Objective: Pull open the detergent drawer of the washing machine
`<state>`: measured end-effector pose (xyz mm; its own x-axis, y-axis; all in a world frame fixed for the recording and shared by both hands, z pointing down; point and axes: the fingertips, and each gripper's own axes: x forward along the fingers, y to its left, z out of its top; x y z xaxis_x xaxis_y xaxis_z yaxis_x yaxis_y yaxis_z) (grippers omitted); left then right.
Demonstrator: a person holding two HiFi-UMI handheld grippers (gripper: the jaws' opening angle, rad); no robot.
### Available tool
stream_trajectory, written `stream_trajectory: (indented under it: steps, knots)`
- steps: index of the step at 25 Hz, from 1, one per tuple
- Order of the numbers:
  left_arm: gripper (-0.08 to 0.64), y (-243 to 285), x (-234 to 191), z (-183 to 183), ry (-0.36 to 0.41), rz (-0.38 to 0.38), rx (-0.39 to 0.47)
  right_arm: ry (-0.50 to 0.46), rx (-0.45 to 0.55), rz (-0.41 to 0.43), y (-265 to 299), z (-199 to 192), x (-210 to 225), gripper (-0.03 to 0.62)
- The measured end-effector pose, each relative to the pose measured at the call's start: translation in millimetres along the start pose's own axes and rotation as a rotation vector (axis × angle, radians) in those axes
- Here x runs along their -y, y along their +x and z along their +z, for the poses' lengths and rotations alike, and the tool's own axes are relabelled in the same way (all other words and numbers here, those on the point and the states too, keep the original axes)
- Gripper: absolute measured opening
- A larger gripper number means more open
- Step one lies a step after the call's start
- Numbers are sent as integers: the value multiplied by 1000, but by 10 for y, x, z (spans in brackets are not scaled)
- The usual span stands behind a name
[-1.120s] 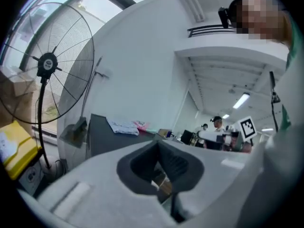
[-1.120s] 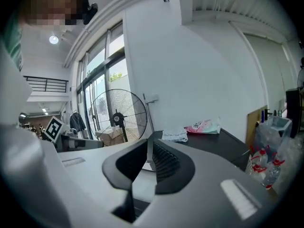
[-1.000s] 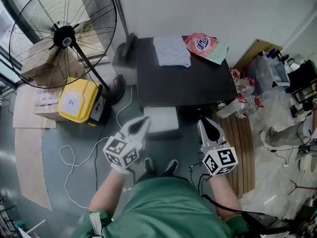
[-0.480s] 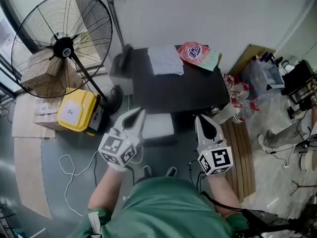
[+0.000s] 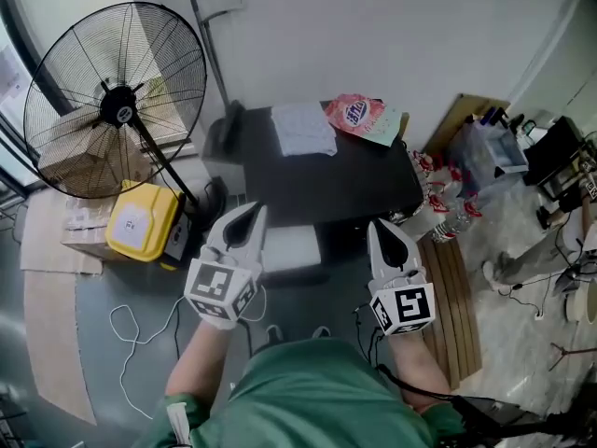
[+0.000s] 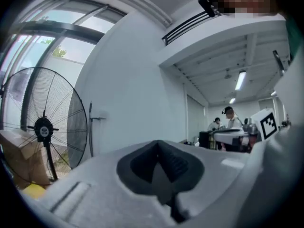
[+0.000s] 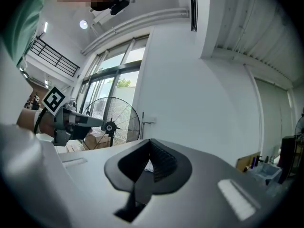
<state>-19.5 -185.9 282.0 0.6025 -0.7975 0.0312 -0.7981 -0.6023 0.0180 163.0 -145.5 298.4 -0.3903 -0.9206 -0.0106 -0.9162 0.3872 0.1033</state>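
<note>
From above, the washing machine is a black box against the white wall. A white drawer-like part juts out from its front edge at the left. My left gripper hangs just over and left of that white part, shut and holding nothing. My right gripper hovers in front of the machine's right front corner, also shut and holding nothing. Both point level toward the wall. In the left gripper view the left gripper shows dark pads pressed together. In the right gripper view the right gripper looks the same.
A folded cloth and a pink detergent bag lie on the machine's top. A large floor fan and a yellow box stand at the left. Water bottles and a wooden pallet are at the right. A white cable trails on the floor.
Both grippers have risen and rolled a little, staying shut. The machine and the fan now sit slightly higher and further away in the head view.
</note>
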Motion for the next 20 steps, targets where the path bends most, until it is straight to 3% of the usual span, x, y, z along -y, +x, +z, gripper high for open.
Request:
stream_trajectory:
  steps: [4, 20]
  knots:
    - [-3, -43, 36, 32, 40, 21, 5, -9, 11, 8, -31, 32, -7, 2]
    - [-2, -187, 15, -17, 25, 51, -5, -10, 9, 4, -111, 24, -39, 2]
